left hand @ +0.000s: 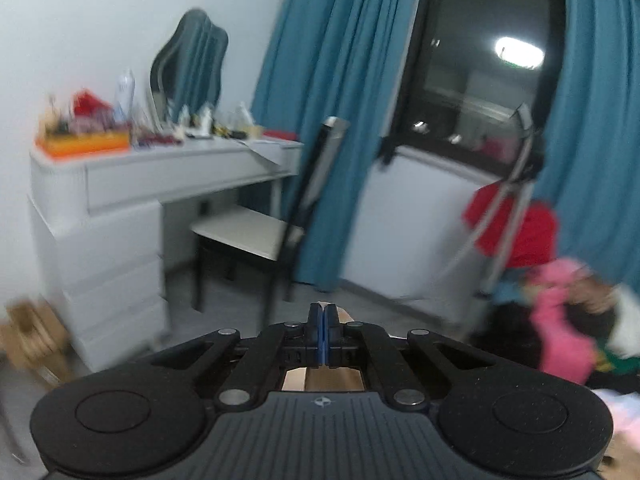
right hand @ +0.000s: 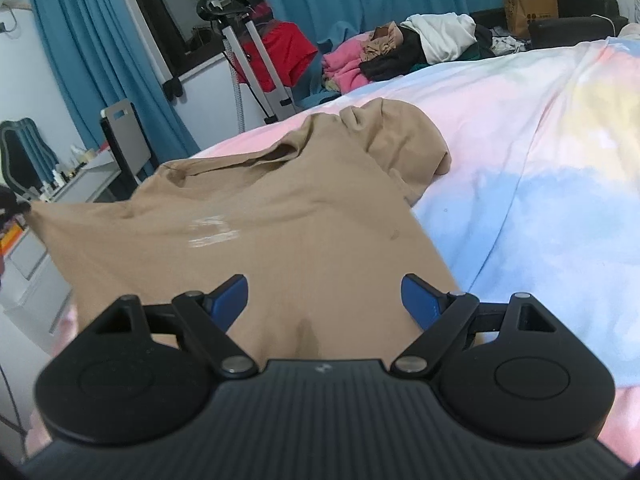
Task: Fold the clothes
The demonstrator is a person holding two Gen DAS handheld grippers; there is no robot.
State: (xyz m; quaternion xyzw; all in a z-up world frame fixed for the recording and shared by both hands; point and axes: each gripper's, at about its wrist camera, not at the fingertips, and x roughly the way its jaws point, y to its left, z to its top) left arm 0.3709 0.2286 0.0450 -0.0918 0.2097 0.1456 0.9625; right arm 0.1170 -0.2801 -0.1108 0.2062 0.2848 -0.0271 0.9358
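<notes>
A tan shirt (right hand: 288,216) lies spread on the pastel bedsheet (right hand: 540,152), its hood or collar end bunched at the far side. Its left corner (right hand: 34,210) is lifted and pulled taut toward the left edge of the right wrist view. My left gripper (left hand: 323,312) is shut, blue pads together, with tan cloth (left hand: 332,378) showing beneath and just past its fingers; it is raised and faces the room, and its view is blurred. My right gripper (right hand: 322,284) hangs open just above the shirt's near part, nothing between its fingers.
A heap of mixed clothes (right hand: 400,52) lies at the bed's far side, with a paper bag (right hand: 528,4) behind. A steamer stand (right hand: 256,60) with a red garment stands by the teal curtains. Left of the bed are a white dressing table (left hand: 160,168) and a chair (left hand: 248,232).
</notes>
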